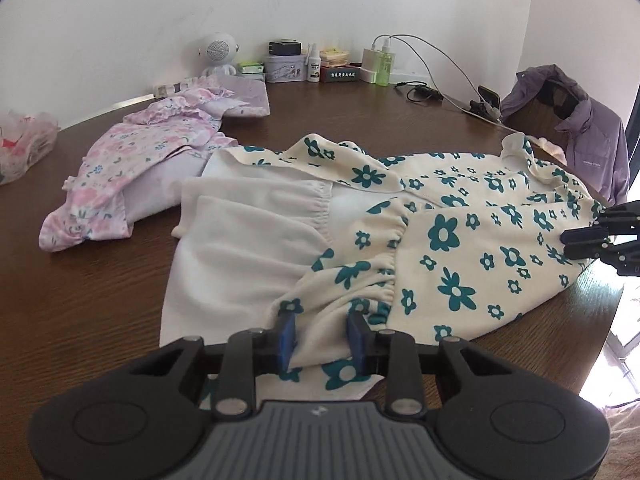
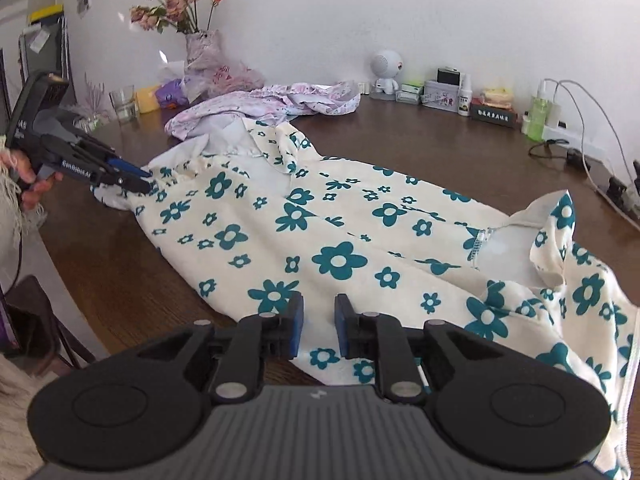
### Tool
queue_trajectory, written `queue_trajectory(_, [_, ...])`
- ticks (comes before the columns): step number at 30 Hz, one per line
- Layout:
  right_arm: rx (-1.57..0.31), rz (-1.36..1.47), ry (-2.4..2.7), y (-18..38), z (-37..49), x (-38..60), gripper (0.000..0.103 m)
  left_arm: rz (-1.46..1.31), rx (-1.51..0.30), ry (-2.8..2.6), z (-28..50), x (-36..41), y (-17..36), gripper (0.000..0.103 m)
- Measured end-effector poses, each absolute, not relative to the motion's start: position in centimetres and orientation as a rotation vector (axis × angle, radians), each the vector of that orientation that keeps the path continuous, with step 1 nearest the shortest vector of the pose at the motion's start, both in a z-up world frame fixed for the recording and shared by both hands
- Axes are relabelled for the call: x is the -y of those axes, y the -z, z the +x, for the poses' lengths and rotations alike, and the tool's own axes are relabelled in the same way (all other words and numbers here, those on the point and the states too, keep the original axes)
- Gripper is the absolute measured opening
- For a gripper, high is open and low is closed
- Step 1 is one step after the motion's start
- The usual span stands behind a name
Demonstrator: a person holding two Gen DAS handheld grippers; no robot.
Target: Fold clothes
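A cream dress point(image 1: 460, 240) printed with teal flowers lies spread across the brown table point(image 1: 100, 300), its white lining turned out at the left. My left gripper point(image 1: 321, 340) is shut on the gathered hem, with cloth bunched between its blue pads. The right wrist view shows that same left gripper point(image 2: 148, 182) at the dress's far end, held by a hand point(image 2: 32, 184). My right gripper point(image 2: 319, 328) is closed on the near edge of the dress point(image 2: 340, 240). From the left wrist view the right gripper point(image 1: 568, 242) sits at the cloth's right edge.
A pink floral garment point(image 1: 132, 168) lies crumpled behind the dress. Along the wall stand a white toy speaker point(image 1: 218, 54), tins, a green bottle point(image 1: 384, 64) and charger cables point(image 1: 440, 64). A purple jacket point(image 1: 580, 136) hangs on a chair. A flower vase point(image 2: 200, 48) and a glass point(image 2: 122, 102) stand at the back left.
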State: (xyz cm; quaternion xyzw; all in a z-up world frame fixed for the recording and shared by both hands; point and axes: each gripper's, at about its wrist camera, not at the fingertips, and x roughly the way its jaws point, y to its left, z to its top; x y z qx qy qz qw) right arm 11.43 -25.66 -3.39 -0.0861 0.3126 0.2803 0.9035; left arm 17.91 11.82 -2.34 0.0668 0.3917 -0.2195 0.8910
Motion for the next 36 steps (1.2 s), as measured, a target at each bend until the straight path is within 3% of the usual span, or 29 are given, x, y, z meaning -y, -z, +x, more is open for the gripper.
queue_trajectory(7, [-0.654, -0.246, -0.494, 3.1, 9.9, 27.8, 0.034, 0.179, -0.781, 0.478, 17.4, -12.0, 2.6, 0.029])
queue_trajectory(9, [-0.684, -0.193, -0.461, 3.1, 10.1, 29.9, 0.047, 0.183, -0.788, 0.470, 17.2, -12.3, 2.4, 0.029])
queue_trajectory(10, [-0.698, -0.167, -0.443, 3.0, 10.2, 31.0, 0.048, 0.190, -0.792, 0.457, 17.0, -12.7, 2.2, 0.029])
queue_trajectory(12, [-0.716, -0.115, -0.398, 2.8, 10.2, 33.0, 0.047, 0.182, -0.794, 0.419, 16.4, -13.7, 1.6, 0.030])
queue_trajectory(15, [-0.728, -0.048, -0.344, 2.5, 10.4, 34.7, 0.036, 0.152, -0.786, 0.381, 15.5, -14.9, 0.7, 0.029])
queue_trajectory(30, [-0.777, -0.040, -0.262, 2.9, 13.0, 34.7, 0.030, 0.118, -0.836, 0.341, 15.6, -15.1, 0.9, 0.024])
queue_trajectory(32, [-0.796, 0.043, -0.318, 1.8, 13.3, 35.3, 0.030, 0.152, -0.805, 0.338, 15.8, -14.8, -0.5, 0.032])
queue_trajectory(36, [-0.733, 0.092, -0.393, -2.7, 14.9, 36.1, 0.032, 0.205, -0.738, 0.464, 18.5, -11.9, -4.8, 0.091])
